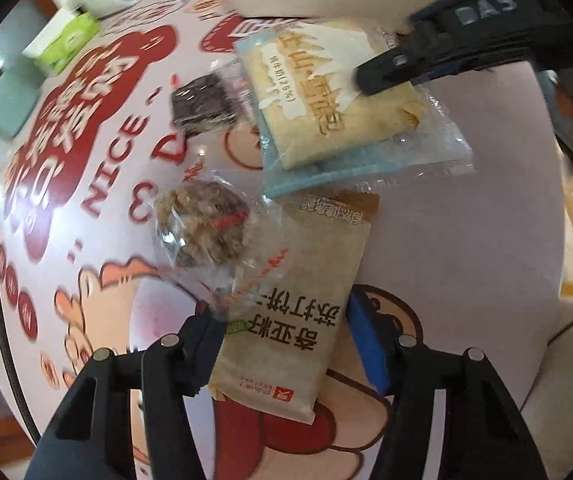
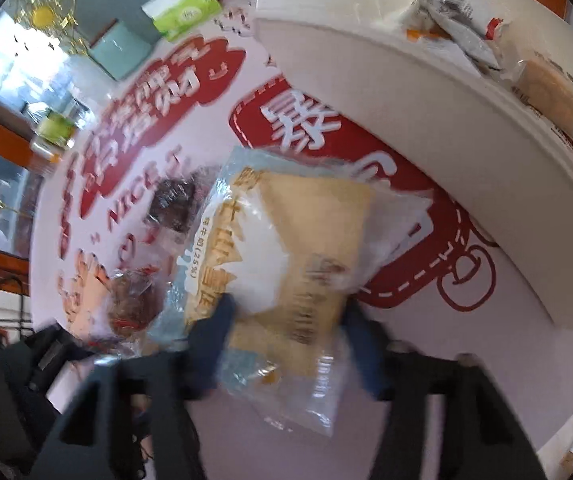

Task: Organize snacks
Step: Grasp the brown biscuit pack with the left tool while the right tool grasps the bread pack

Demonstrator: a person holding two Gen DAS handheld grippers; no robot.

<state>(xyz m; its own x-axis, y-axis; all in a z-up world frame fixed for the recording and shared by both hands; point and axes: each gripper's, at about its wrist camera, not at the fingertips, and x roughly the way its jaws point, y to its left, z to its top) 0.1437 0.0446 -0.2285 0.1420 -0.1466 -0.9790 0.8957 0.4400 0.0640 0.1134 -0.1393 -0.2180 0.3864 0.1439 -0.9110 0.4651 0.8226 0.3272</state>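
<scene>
While the left gripper (image 1: 286, 344) is clamping the beige crinkly soda-cracker packet (image 1: 290, 312) at 6 o'clock, the right gripper (image 2: 286, 320) is gripping the soft, light blue-edged bread pouch (image 2: 286, 248), both being slippery film best pinched by the edges.

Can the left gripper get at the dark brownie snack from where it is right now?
Probably not directly. The left gripper already has the beige cracker pack between its fingers, and the round oat cookie lies between it and the dark brownie snack, which otherwise sits uncovered on the table.
</scene>
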